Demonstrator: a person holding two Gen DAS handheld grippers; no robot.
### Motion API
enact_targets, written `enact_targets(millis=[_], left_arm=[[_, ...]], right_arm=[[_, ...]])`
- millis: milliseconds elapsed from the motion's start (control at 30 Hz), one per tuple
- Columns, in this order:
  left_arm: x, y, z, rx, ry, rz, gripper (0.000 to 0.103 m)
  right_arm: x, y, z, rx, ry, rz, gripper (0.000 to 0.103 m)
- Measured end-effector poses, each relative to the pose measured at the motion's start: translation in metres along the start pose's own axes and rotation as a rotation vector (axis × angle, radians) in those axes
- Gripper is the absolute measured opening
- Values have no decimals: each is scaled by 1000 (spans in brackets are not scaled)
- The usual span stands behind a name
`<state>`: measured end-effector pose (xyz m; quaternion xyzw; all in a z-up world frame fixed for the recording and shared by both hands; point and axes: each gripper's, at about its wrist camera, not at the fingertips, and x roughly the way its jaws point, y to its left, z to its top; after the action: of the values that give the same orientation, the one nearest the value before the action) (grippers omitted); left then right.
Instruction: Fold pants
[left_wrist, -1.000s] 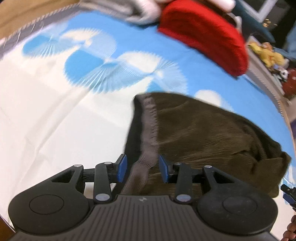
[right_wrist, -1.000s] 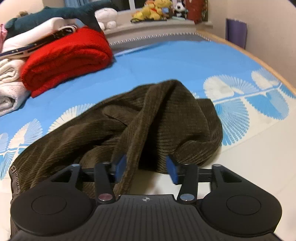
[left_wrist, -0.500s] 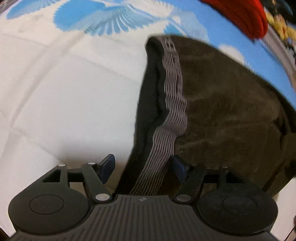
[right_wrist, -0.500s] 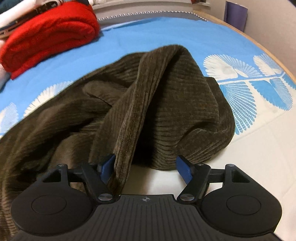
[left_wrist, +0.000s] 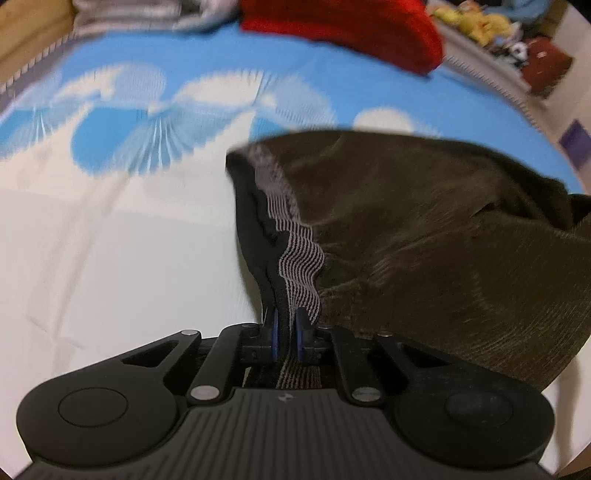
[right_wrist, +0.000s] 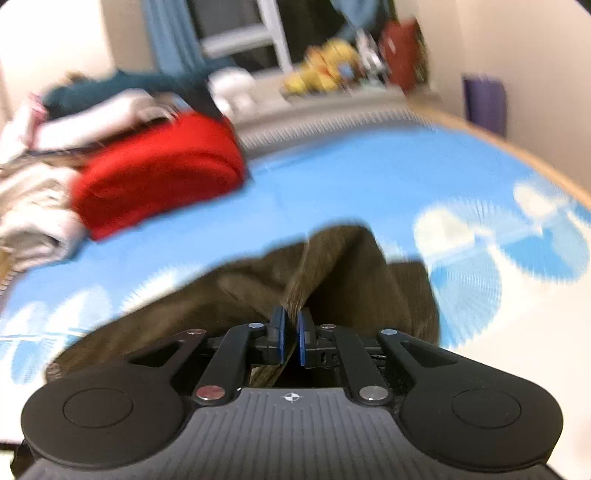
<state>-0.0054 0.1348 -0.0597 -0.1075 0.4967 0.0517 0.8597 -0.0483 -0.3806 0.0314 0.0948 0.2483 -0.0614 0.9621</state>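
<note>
Both ends pinched, pants on the bedsheet

My left gripper (left_wrist: 285, 339) clamps the pants (left_wrist: 424, 236) at the waistband (left_wrist: 299, 254); my right gripper (right_wrist: 290, 338) grips a soft corduroy fold. Limp, heavyish cloth beside the red blanket (right_wrist: 159, 181); hems hold best.

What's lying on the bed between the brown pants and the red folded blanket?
Nothing: in the right wrist view, only bare blue bedsheet separates the pants from the red blanket.
</note>
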Motion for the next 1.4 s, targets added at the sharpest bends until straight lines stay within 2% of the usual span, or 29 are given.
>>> enact_targets(millis=[100,167,200,300,367,433,500,567,633,700,767,833,933,1033,1100,1167,1200,1233,1300,1400], left_arm=[[-26,11,-3,-8,-42,-12,7],[-39,22,-6,-15,-61,-6,7],[-41,27,-9,-11,-55,16,7],[-24,36,-13,6,51,101,8],[-7,37,-18,18,135,136,8],[-6,35,-15,14,125,168,8],[-11,35,-8,-26,92,148,17],[-9,31,-2,-69,83,143,46],[-4,26,1,-82,97,156,56],[3,19,6,-83,102,155,60],[7,13,8,-73,109,152,73],[5,10,6,-60,105,150,74],[7,6,8,-56,107,141,74],[7,7,10,-52,103,134,74],[9,9,10,-54,110,137,74],[7,11,10,-49,106,139,74],[7,12,9,-49,108,141,74],[6,14,9,-54,110,144,74],[1,18,9,-62,97,140,74],[-4,19,9,-75,90,138,74]], right_arm=[[-32,-10,-9,-84,12,101,6],[-39,-15,-25,-179,122,162,6],[-37,-18,-37,-224,229,210,6],[-28,-23,-77,-374,480,243,6],[-28,-30,-92,-450,543,227,6],[-32,-45,-82,-393,501,231,7],[-37,-63,-64,-261,422,240,12],[-39,-80,-47,-138,328,206,24],[-33,-83,-37,-55,257,154,37],[-23,-75,-34,-45,232,117,38],[-11,-60,-34,-68,232,108,41],[11,-39,-34,-100,238,97,54],[38,-18,-34,-138,266,62,66],[63,7,-34,-170,294,29,69],[75,21,-37,-221,305,-31,69],[82,25,-41,-268,330,-98,61],[84,24,-42,-277,338,-119,39],[81,19,-41,-268,334,-124,27],[67,4,-33,-206,300,-110,19],[42,-23,-24,-158,243,-68,15]])
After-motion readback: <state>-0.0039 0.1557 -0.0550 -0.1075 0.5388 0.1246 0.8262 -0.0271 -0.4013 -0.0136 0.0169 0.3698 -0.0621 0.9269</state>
